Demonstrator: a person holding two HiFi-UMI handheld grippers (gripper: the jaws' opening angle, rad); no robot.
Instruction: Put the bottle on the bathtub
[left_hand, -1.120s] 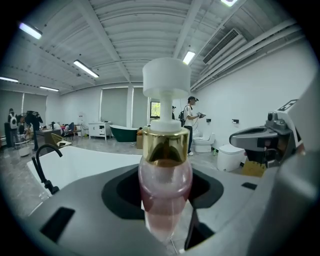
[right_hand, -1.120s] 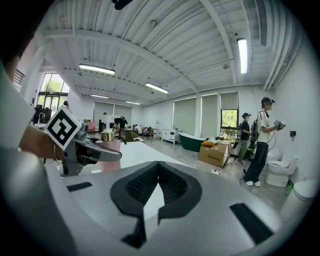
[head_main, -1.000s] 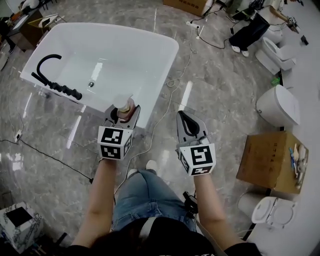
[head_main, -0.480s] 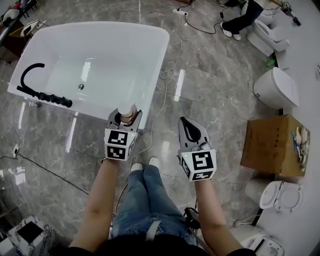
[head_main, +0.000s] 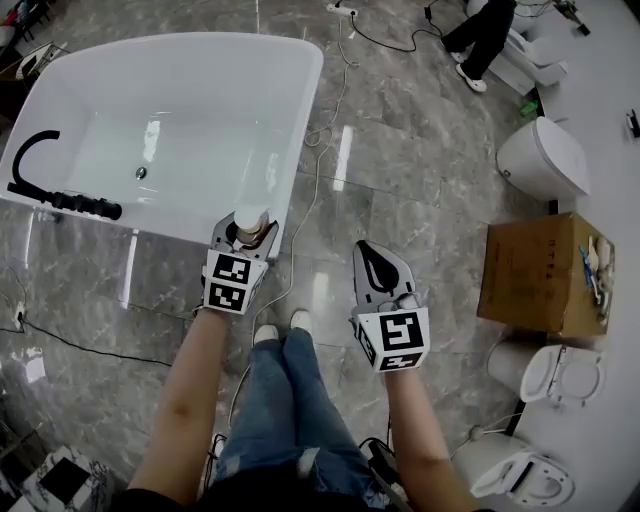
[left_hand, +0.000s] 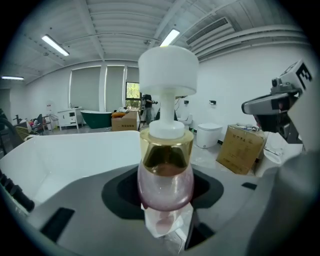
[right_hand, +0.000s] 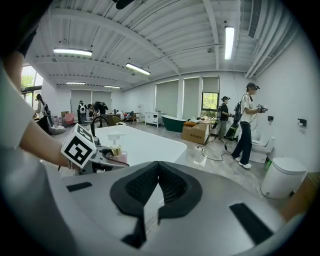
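A pink pump bottle (left_hand: 165, 180) with a gold collar and a white pump head stands upright between the jaws of my left gripper (head_main: 247, 224), which is shut on its body. The head view shows the bottle (head_main: 251, 219) held at the near right corner of the white bathtub (head_main: 302, 110), just at its rim. My right gripper (head_main: 368, 252) hovers over the floor to the right of the tub, shut and empty. In the right gripper view the closed jaws (right_hand: 157, 184) point toward the tub (right_hand: 150, 144), with the bottle (right_hand: 116, 150) at the left.
A black faucet (head_main: 38, 176) sits on the tub's left rim. A white cable (head_main: 318, 170) trails over the grey marble floor beside the tub. A cardboard box (head_main: 540, 272) and toilets (head_main: 540, 158) stand at the right. A person's legs (head_main: 478, 35) are at the far end.
The bathtub's near corner has come closer under my left gripper with the bottle. Both grippers keep their hold and spacing; the right one stays shut and empty.
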